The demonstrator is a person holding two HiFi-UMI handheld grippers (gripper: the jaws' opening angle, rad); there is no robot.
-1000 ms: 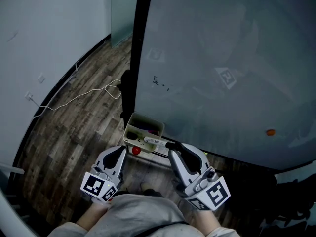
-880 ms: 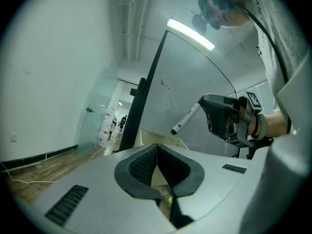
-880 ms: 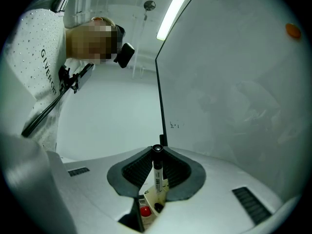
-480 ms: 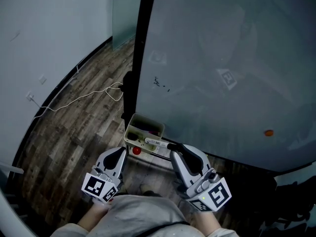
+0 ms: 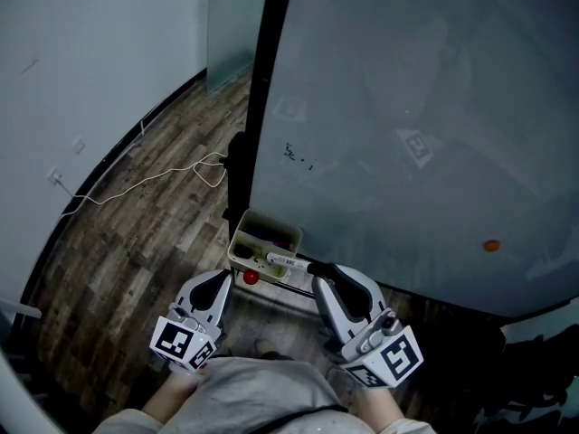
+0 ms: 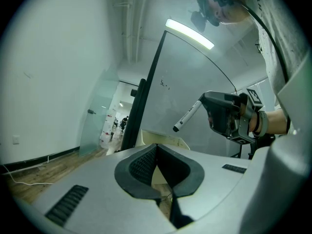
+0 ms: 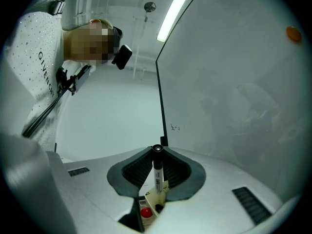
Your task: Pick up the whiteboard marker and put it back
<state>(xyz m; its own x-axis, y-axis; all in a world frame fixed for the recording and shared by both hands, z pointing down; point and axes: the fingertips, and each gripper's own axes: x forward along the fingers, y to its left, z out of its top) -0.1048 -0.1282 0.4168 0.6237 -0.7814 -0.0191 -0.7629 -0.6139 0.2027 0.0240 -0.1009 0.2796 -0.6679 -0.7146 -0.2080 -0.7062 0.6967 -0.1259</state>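
Right gripper [image 5: 314,268] clamps marker [image 5: 282,260], likely mid-return; next, lower it into tray [image 5: 274,218] beneath its tips; left gripper [image 5: 221,278] closed, empty

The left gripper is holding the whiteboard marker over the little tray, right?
No, the right gripper holds the whiteboard marker over the tray; the right gripper view shows it clamped between those jaws. The left gripper is shut on nothing.

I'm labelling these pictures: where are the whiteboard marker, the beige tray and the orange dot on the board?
whiteboard marker [image 7: 158,178]: right gripper view, on its white printed barrel.
beige tray [image 5: 271,216]: head view, on its far rim.
orange dot [image 5: 490,245]: head view, on its middle.
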